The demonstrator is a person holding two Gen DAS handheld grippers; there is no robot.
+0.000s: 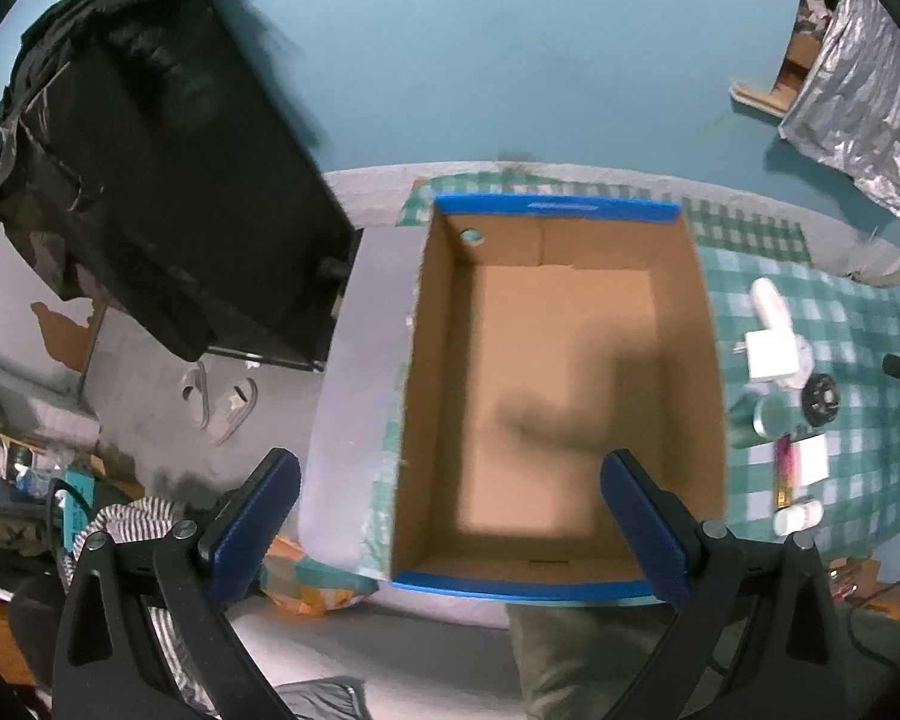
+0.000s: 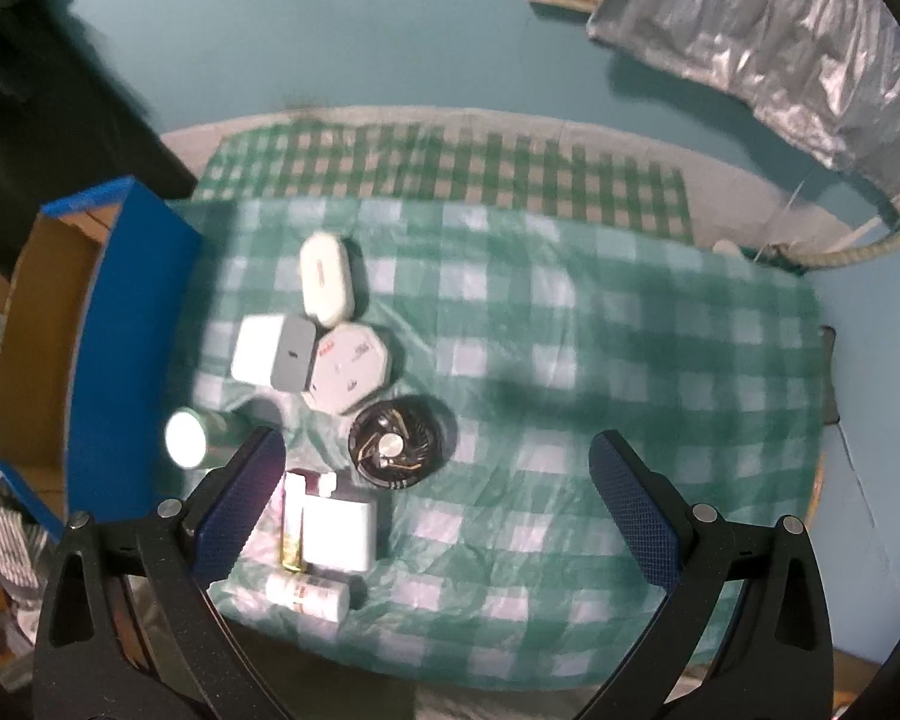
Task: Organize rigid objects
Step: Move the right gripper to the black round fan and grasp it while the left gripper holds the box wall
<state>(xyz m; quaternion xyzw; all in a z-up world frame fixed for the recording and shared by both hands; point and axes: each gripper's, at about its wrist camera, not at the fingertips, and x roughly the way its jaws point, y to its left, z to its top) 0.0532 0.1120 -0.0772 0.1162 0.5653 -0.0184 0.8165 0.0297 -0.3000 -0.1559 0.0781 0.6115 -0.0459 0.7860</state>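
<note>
I am hovering over the checked cloth (image 2: 570, 360), which is carrying everything. The cardboard box (image 1: 564, 384) is sitting empty under my left gripper (image 1: 450, 534), spread wide and holding nothing. Just right of the box, the small things are clustering: a white oval case (image 2: 325, 277), long axis pointing away from me, then a black fan (image 2: 395, 441). My right gripper (image 2: 438, 516), likewise released, is nearer, with them ahead-left.

Pink-yellow tube (image 2: 291, 531) partly behind claw; box (image 2: 36, 330) cut off left.
</note>
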